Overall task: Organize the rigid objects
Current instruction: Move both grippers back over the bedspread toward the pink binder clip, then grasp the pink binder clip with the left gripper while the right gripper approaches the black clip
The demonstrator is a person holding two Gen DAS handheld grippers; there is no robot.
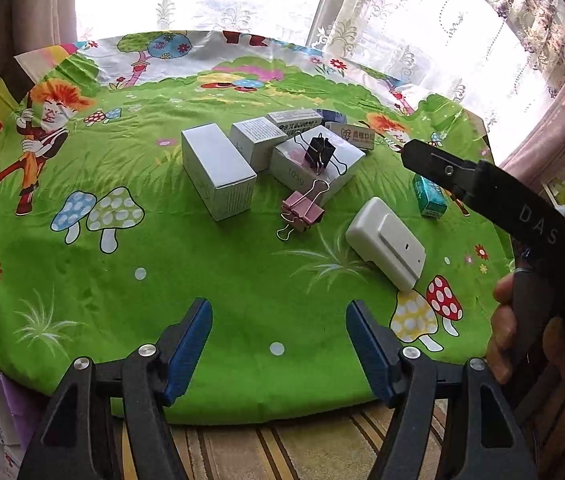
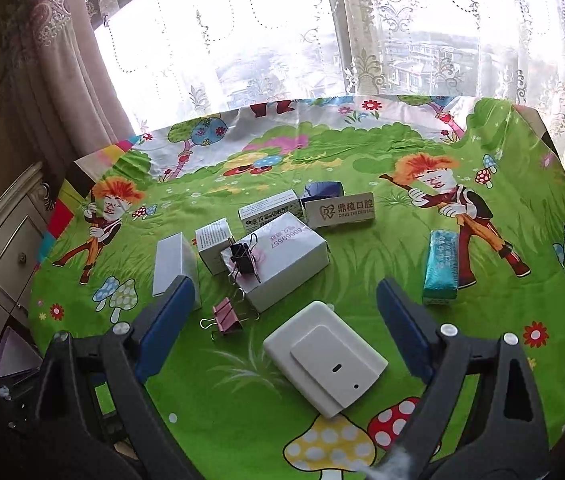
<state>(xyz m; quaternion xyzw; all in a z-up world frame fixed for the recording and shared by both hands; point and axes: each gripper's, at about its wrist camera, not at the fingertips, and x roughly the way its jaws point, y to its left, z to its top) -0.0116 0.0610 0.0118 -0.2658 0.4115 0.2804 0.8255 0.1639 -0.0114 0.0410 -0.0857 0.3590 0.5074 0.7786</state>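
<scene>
A home living room is showing here. Lace curtains [image 2: 410, 40] with heavy floral drapes [image 2: 42, 40] are hanging over a big window [image 2: 274, 52], a carved cream cabinet [image 2: 6, 240] is standing at the side, and a bright cartoon tablecloth [image 2: 362, 280] with mushrooms is covering the table above a striped rug [image 1: 302, 452].

Table under a green cartoon cloth [image 2: 362, 272], with white boxes [image 2: 282, 260], a pink binder clip [image 2: 228, 320], a teal packet [image 2: 441, 266].
</scene>
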